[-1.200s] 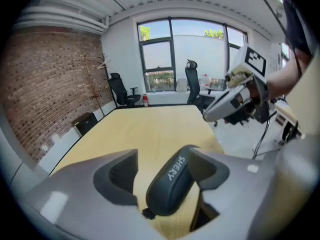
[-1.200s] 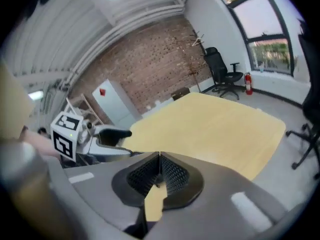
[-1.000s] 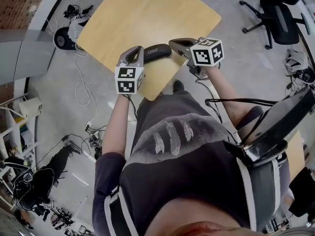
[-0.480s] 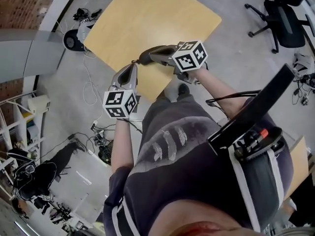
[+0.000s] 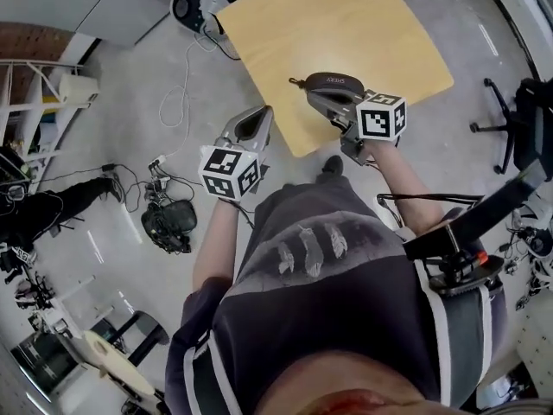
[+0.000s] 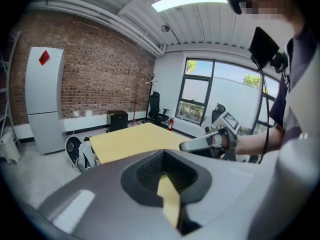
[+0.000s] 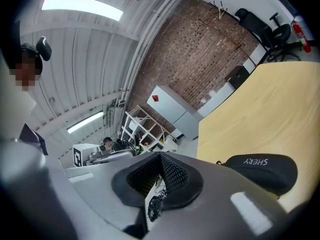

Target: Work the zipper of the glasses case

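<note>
A black glasses case (image 5: 333, 82) marked SHERY lies on the yellow table (image 5: 346, 24) near its front edge, its zipper pull pointing left. My right gripper (image 5: 311, 97) is shut and lies right beside the case, on its near side. In the right gripper view the case (image 7: 261, 171) shows to the right of the jaws, which are closed with nothing between them. My left gripper (image 5: 257, 115) is shut and empty. It hangs over the floor, left of the table's corner and apart from the case. In the left gripper view the table (image 6: 135, 141) and the right gripper (image 6: 207, 142) lie ahead.
The person's body fills the lower head view. On the floor lie cables, a black bag (image 5: 169, 226) at the left and a wheeled device (image 5: 197, 3) by the table's far corner. An office chair (image 5: 523, 115) stands at the right, shelves (image 5: 22, 102) at the left.
The left gripper has come away from the case's left end and now hangs off the table over the floor. The right gripper stays by the case. The head view has swung round.
</note>
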{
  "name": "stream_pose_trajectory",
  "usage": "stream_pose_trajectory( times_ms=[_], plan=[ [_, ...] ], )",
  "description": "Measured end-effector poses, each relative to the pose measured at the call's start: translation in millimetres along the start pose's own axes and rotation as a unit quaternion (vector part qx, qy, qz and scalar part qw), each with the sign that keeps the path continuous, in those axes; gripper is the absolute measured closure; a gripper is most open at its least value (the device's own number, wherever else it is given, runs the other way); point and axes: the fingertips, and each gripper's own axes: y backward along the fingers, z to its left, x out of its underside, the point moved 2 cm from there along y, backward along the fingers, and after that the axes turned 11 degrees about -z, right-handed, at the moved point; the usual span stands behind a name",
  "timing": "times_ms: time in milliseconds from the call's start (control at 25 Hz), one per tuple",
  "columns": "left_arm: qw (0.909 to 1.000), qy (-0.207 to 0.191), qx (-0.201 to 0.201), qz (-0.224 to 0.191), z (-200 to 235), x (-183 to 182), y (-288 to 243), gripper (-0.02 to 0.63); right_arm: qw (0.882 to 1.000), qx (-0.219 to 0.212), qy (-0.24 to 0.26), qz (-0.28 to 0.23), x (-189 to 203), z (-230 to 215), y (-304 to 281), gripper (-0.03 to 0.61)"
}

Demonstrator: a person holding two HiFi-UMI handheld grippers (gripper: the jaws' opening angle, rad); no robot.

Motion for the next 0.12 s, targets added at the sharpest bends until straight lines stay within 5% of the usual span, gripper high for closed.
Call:
stream_pose_trajectory(
  times_ms=[120],
  plan=[
    [0.9999,0.006,-0.004,-0.007,24,1,37,0.614,1.000,-0.001,-0.004,0.008,20,18,-29,0.578]
  ],
)
